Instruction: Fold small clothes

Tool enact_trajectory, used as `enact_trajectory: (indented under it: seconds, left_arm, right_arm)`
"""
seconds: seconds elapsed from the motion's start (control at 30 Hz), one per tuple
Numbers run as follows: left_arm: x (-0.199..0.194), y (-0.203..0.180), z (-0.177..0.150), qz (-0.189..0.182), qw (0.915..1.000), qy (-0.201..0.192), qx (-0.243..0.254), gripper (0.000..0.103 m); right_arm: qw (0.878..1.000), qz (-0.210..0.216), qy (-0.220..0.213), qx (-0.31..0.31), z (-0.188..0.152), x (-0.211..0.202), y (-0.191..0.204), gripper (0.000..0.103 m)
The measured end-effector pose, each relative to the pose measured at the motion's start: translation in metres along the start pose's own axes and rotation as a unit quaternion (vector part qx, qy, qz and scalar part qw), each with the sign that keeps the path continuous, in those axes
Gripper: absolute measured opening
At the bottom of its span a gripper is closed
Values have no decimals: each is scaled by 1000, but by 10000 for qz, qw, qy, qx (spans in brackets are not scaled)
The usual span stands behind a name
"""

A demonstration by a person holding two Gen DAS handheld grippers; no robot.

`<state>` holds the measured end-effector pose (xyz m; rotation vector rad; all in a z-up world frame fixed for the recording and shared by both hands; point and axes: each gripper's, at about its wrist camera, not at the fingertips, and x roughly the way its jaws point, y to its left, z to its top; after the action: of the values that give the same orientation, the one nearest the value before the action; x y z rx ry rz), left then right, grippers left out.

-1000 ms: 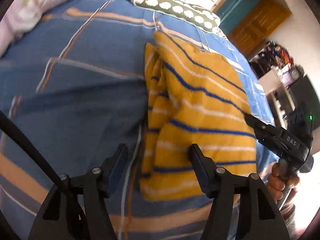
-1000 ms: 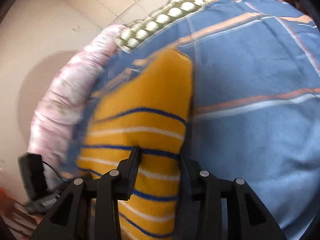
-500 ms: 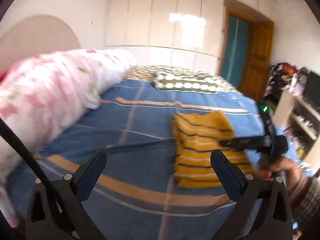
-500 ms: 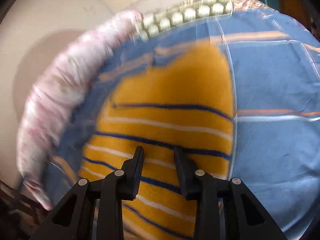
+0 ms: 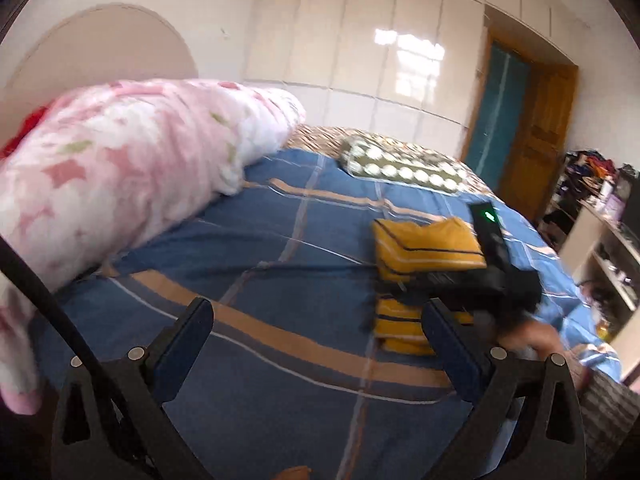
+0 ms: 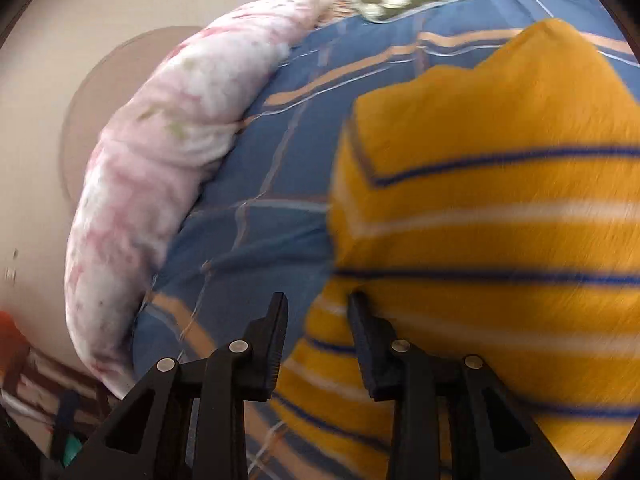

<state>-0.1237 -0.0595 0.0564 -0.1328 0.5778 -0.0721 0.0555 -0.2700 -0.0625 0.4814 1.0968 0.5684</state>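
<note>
The yellow striped top [image 5: 426,246] is folded into a compact bundle and lies on the blue bedsheet [image 5: 280,248], toward the right side of the bed (blue and white stripes across it). The right gripper [image 6: 318,308] sits right at its near-left edge, fingers a little apart; one finger [image 6: 362,320] touches the fabric, but nothing is pinched between them as far as I can see. From the left wrist view that same gripper crosses over the bundle, blurred. The left gripper [image 5: 316,320] hangs above bare sheet, well apart from the top, jaws spread wide and holding nothing. A pink floral duvet [image 5: 120,184] is rolled along the left, and a polka-dot pillow [image 5: 400,162] is at the far end.
</note>
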Motion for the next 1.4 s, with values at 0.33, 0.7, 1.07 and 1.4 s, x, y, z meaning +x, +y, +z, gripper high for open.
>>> enact_trajectory:
  seconds: [0.33,0.7,1.07,1.4]
  left_arm:
    - [-43,-31,-5,-131,9969,-592,510,103]
    - [-51,-82,-51,-585,9958,207,669,103]
    - [-40,-92,-76,-195,9915,843,975,103]
    - [-36,-94,-81,-145,9897,970,1042,103]
  right_arm:
    - [9918,-915,-767,-458,-121,-95,9,39]
    - [9425,-2812,-1795,-212,-179,-189,-4,53]
    - [9269,-3293,-1774,-310,-195,-195,6,60]
    - [9253,-3425,-1598,-303,-196,-181,6,61]
